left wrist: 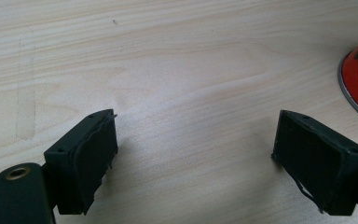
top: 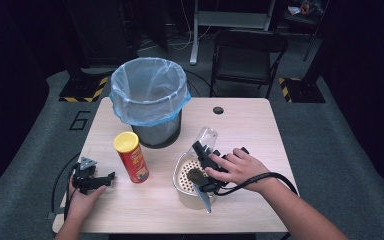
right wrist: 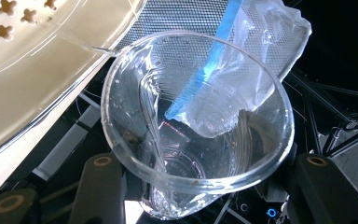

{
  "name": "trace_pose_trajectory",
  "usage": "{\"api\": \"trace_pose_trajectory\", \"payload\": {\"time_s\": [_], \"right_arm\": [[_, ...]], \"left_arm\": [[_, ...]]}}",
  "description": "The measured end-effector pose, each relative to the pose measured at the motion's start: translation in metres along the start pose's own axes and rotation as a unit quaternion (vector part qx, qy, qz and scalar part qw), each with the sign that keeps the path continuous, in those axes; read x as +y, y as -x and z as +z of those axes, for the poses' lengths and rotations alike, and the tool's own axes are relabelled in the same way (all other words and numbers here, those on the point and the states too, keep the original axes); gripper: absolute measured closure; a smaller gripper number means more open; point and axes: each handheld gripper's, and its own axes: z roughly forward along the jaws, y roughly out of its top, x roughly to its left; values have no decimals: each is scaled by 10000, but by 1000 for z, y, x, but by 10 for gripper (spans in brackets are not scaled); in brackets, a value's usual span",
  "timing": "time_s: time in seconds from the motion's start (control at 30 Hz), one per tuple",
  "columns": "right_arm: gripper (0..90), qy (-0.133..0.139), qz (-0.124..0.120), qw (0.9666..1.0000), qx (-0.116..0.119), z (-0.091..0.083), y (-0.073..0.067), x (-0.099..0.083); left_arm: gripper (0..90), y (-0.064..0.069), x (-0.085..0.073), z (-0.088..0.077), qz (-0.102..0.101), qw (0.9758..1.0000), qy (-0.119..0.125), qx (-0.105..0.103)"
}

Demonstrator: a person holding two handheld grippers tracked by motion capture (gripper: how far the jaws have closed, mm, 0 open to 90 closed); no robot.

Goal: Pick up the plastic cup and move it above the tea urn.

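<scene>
Right gripper [top: 206,150] clamps clear crumpled plastic cup [right wrist: 193,126] above beige perforated strainer bowl [top: 182,175]; mesh bin with blue-rimmed liner [top: 150,95] at 10 o'clock. Left gripper [left wrist: 193,149] wide, empty; red yellow-lidded chip can [top: 131,156], label unreadable.

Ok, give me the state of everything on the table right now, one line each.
Plastic cup: clamped in the right gripper, empty, held above the colander.
Colander: on the table, something small and dark inside.
Chip can: upright, lid on.
Bin: upright, lined with a bag.
Left gripper: open, empty.

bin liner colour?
Translucent pale blue liner, folded over the rim of the dark mesh bin. Clearest in the high view.
</scene>
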Motion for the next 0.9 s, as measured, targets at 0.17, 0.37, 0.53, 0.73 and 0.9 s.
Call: {"api": "trace_pose_trajectory", "payload": {"time_s": [0.17,0.37,0.53,0.73,0.9], "right_arm": [[475,75,-339,9994,56,0,5,-2],[475,99,-311,9994,78,0,6,-2],[475,65,-143,9999,51,-1,4,-1],[475,110,-319,9994,50,-1,6,-2],[474,115,-352,9993,71,-1,6,-2]], "left_arm": [[131,0,0,0,-16,10000,9,0],[131,0,0,0,-1,10000,-1,0],[131,0,0,0,0,10000,-1,0],[131,0,0,0,-8,10000,21,0],[131,0,0,0,-2,10000,2,1]]}}
